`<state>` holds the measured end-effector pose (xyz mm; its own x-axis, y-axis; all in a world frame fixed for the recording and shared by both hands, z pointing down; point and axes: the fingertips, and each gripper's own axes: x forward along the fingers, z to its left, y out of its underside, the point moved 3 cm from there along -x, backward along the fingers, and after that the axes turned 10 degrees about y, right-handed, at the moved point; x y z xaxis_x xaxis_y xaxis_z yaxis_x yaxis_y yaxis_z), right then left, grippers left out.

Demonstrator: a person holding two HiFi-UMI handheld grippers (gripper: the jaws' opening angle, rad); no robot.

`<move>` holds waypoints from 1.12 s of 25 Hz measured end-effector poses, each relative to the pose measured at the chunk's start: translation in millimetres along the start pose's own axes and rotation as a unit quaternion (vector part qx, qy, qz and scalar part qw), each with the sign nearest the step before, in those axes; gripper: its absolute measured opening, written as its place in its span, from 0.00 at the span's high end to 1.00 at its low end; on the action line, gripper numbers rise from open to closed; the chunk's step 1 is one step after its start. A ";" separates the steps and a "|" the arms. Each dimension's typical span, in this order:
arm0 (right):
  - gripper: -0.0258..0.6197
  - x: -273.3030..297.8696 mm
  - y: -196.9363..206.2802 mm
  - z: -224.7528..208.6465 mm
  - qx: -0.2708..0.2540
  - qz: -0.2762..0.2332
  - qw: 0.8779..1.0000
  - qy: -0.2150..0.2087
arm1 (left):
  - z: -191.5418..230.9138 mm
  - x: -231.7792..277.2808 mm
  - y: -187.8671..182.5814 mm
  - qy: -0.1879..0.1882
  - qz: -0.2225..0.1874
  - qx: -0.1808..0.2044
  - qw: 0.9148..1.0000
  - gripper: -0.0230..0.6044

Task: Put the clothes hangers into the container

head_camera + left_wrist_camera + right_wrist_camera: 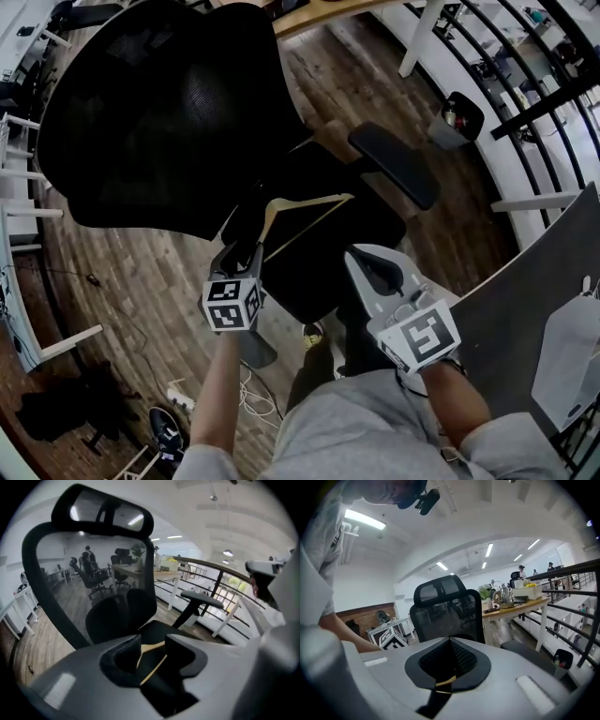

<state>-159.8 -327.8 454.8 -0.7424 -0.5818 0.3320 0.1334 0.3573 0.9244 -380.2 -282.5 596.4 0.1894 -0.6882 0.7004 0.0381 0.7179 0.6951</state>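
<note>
**Desk:** What is the setting?

**Photographer:** An open-plan office with a dark wood-plank floor (141,281). A black mesh office chair (159,112) fills the head view from centre to 11 o'clock. A wooden desk (309,11) sits at 12 o'clock and a black railing (525,84) runs along the edge at 2 o'clock.

**Desk:** Any containers?

**Photographer:** One small black bin (462,117) at 2 o'clock, beside the railing. Something coloured lies inside it, too small to tell what.

**Desk:** And the hanger?

**Photographer:** The wooden hanger (309,201) lies flat on the chair's seat (375,220), near the centre of the picture.

**Desk:** The grippers?

**Photographer:** The left gripper (244,248) is at the hanger's hook end with its jaws spread. The wood shows through the gap between them, and I cannot tell whether they touch it. The right gripper (359,255), at 5 o'clock, has its jaws pressed together with nothing between them
</note>
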 end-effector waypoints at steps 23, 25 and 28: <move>0.96 90.0 139.3 -32.1 0.065 0.135 0.988 -0.038 | 118.4 197.3 211.3 -0.071 0.297 0.030 0.952 0.61; 0.96 92.1 147.7 -32.5 0.068 0.139 0.987 -0.039 | 121.4 208.9 222.6 -0.066 0.315 0.037 0.946 0.62; 0.96 95.6 154.2 -35.3 0.069 0.146 0.986 -0.038 | 123.9 218.4 229.1 -0.064 0.321 0.043 0.944 0.63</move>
<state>-187.0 -354.0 635.7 -0.7327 -0.3848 0.5613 0.2631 0.6005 0.7551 -451.7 -281.3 928.7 0.0262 -0.1244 0.9919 -0.1254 0.9840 0.1267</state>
